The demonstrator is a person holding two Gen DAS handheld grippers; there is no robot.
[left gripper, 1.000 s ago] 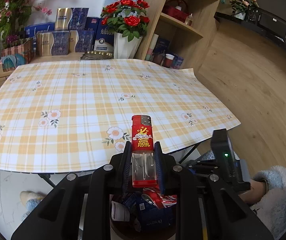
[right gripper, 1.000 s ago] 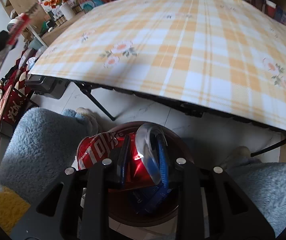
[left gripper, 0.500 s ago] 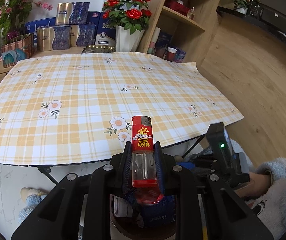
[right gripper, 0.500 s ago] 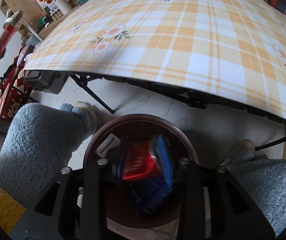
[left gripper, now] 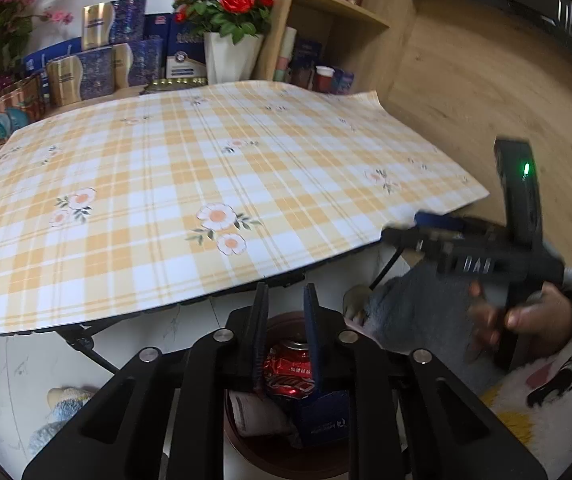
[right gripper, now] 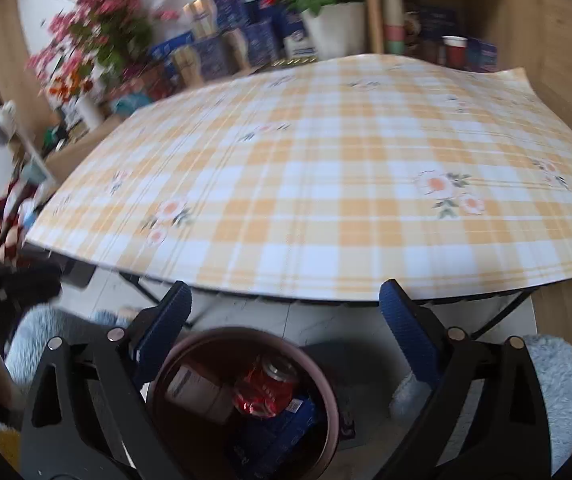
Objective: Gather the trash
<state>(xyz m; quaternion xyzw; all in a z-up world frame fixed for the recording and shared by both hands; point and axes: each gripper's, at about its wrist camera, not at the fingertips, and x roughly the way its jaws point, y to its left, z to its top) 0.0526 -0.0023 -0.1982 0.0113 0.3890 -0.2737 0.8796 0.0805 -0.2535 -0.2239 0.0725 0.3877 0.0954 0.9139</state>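
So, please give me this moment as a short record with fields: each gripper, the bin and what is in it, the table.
left gripper: above the bin, fingers a small gap apart, nothing between them
right gripper: open wide, empty, above the bin
bin: round brown tub on the floor, in front of the table edge
bin contents: crushed red can, blue box, a white-labelled item
table: yellow plaid floral cloth, no trash seen on it
lighter: not visible in either view

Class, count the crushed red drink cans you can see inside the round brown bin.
1: a crushed red metal drink can lies atop the rubbish in the round brown bin; more may be buried beneath.
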